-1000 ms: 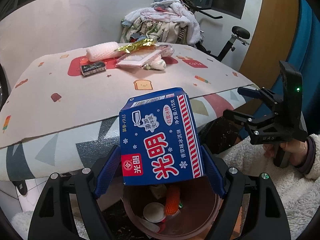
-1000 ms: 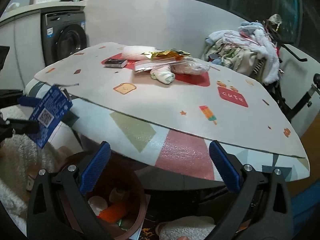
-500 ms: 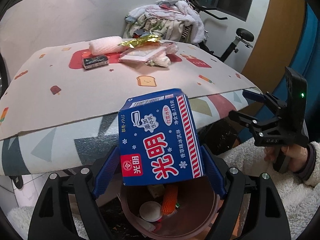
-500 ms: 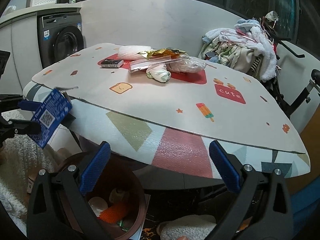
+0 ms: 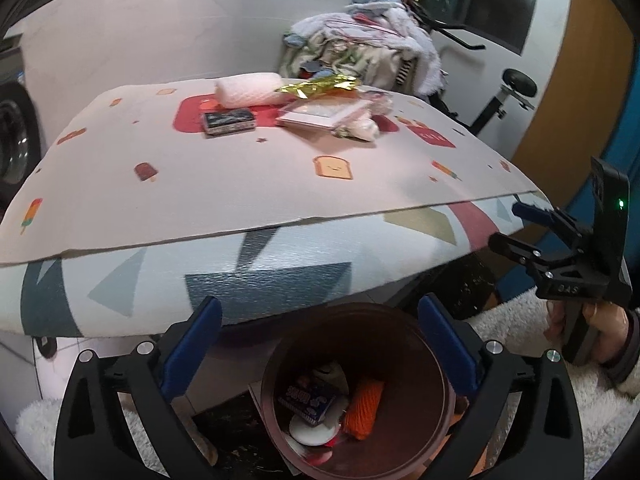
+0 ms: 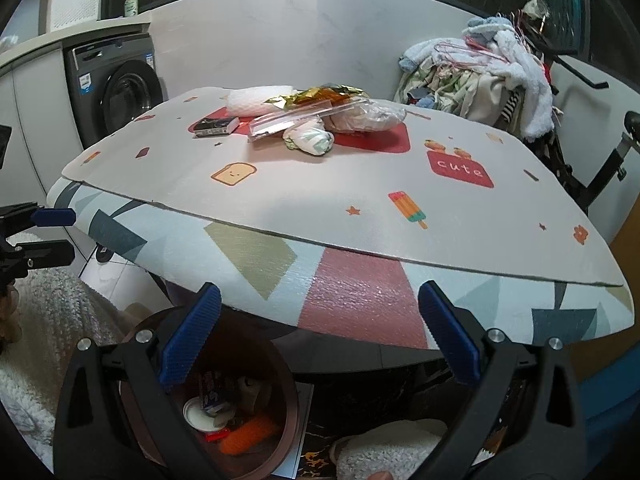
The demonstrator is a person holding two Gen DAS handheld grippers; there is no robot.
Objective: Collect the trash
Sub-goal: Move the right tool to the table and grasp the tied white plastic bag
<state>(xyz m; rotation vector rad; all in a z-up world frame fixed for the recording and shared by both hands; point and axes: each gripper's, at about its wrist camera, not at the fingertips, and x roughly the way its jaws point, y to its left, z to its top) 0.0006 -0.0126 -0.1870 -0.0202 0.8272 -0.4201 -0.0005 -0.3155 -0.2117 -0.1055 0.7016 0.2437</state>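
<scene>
directly below the left gripper (image 5: pixel 320 344), whose jaws are opening with nothing between them, the blue carton (image 5: pixel 310 400) lies in the brown bin (image 5: pixel 436 380), while remaining trash (image 6: pixel 304 120) sits far ahead of the spread, empty right gripper (image 6: pixel 320 332), which looks nearer.

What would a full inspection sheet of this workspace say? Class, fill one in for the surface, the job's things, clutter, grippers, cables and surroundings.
Surface: table under a patterned mat, its near edge overhanging the bin.
Job's things: brown bin on the floor holds a blue box, an orange net and a white lid. Still on the table: white foam roll, gold wrapper, small dark box, clear flat pack, crumpled white bags.
Clutter: clothes pile behind the table.
Grippers: left gripper opening above the bin, nothing between its jaws; right gripper open, empty.
Cables: nothing seen.
Surroundings: washing machine, exercise bike.
</scene>
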